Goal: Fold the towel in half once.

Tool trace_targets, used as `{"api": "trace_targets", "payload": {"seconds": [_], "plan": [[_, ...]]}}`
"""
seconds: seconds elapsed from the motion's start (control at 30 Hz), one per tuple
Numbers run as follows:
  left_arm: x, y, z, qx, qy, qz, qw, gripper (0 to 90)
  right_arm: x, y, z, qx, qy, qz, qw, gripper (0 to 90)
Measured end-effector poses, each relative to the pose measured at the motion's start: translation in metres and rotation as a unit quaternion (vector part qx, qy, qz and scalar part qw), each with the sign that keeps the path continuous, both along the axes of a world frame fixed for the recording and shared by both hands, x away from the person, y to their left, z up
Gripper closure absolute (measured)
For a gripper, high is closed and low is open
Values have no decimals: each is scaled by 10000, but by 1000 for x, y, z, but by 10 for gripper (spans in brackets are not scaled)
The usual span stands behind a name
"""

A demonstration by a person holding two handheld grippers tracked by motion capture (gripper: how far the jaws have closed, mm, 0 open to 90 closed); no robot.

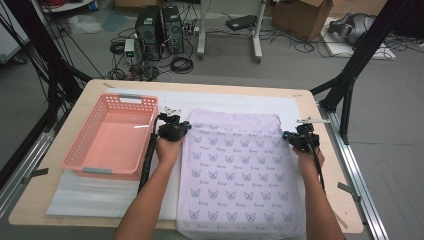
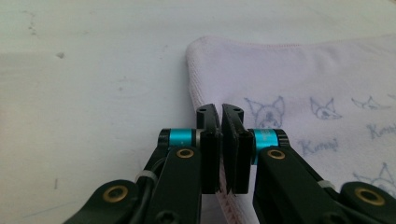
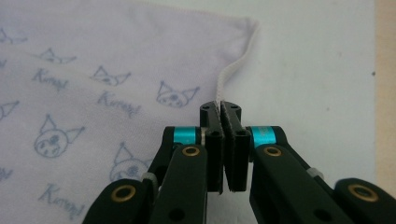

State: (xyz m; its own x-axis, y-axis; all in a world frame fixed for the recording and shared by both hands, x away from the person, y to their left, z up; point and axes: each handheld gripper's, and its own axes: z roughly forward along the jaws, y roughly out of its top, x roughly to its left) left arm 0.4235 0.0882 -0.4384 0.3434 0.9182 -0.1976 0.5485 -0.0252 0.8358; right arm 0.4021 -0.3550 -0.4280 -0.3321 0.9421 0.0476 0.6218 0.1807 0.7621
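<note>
A pale lilac towel (image 1: 235,170) printed with small cat faces lies flat on the table, its near end hanging over the front edge. My left gripper (image 1: 181,132) sits at the towel's left edge near the far corner. In the left gripper view its jaws (image 2: 220,114) are shut on the hem of the towel (image 2: 299,79). My right gripper (image 1: 291,137) is at the towel's right edge near the other far corner. In the right gripper view it (image 3: 220,112) is pinched shut on the raised hem of the towel (image 3: 116,56).
A pink plastic basket (image 1: 75,155) stands empty at the left, close beside my left hand. A white mat (image 1: 230,100) covers the wooden table (image 1: 95,87) under the towel. Black frame posts (image 1: 350,75) rise at the table's sides.
</note>
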Motion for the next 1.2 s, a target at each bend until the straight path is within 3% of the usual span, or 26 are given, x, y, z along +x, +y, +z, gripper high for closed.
{"api": "trace_targets", "payload": {"seconds": [0.27,0.5,0.73,0.9,1.2], "plan": [[-10,7,15,-210,-56,-257,9994,856,-11,-5,9,277,-140,105,9995,886],[-29,12,32,-114,-52,-562,9983,855,-33,-9,23,354,-289,298,9985,886],[-54,15,40,-123,-114,-777,9968,854,-61,-14,28,483,-387,416,9972,886],[-76,14,40,-31,-232,-951,9952,854,-80,-17,24,487,-401,494,9968,885],[-110,19,26,-43,-168,-1198,9926,850,-115,-20,15,486,-387,612,9962,885]]}}
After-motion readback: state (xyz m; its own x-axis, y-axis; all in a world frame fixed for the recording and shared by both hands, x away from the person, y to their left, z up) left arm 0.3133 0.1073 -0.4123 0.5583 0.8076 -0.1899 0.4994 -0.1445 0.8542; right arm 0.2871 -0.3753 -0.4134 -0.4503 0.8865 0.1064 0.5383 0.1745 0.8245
